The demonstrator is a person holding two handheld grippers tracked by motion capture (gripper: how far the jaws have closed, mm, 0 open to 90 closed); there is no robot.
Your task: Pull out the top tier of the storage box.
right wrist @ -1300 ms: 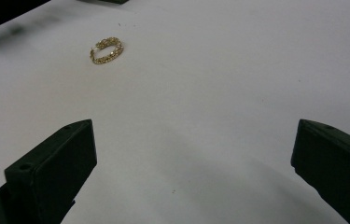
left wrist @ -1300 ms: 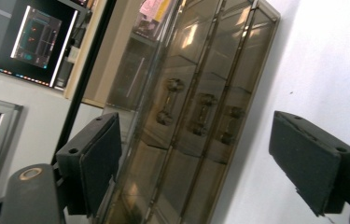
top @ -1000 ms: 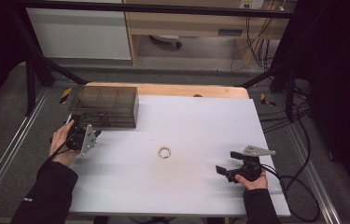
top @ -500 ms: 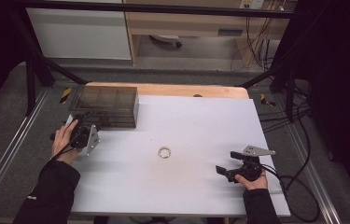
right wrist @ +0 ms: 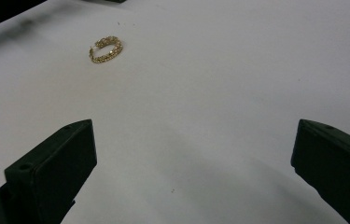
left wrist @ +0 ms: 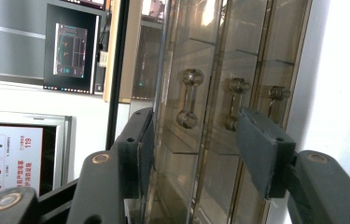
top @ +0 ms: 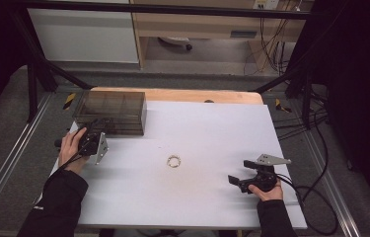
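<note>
A smoky translucent drawer box (top: 109, 112) stands at the table's back left. In the left gripper view its front (left wrist: 210, 70) is close, with small clear handles (left wrist: 189, 100) on the drawers. My left gripper (top: 99, 126) is open right at the box's front, turned on its side. Its jaws (left wrist: 196, 140) stand either side of two handles and grip nothing. A small gold chain ring (top: 174, 161) lies mid-table. My right gripper (top: 239, 173) rests open on the table's right, pointing at the ring (right wrist: 105, 49), well short of it, with bare table between its jaws (right wrist: 193, 154).
The white tabletop (top: 207, 128) has a wooden strip (top: 192, 95) along its back edge. Metal frame rails (top: 5, 163) run down both sides. Cables (top: 315, 197) trail from the right gripper off the table's right edge.
My left gripper has edged slightly forward toward the front of the drawer box. The right gripper and the ring have not moved.
</note>
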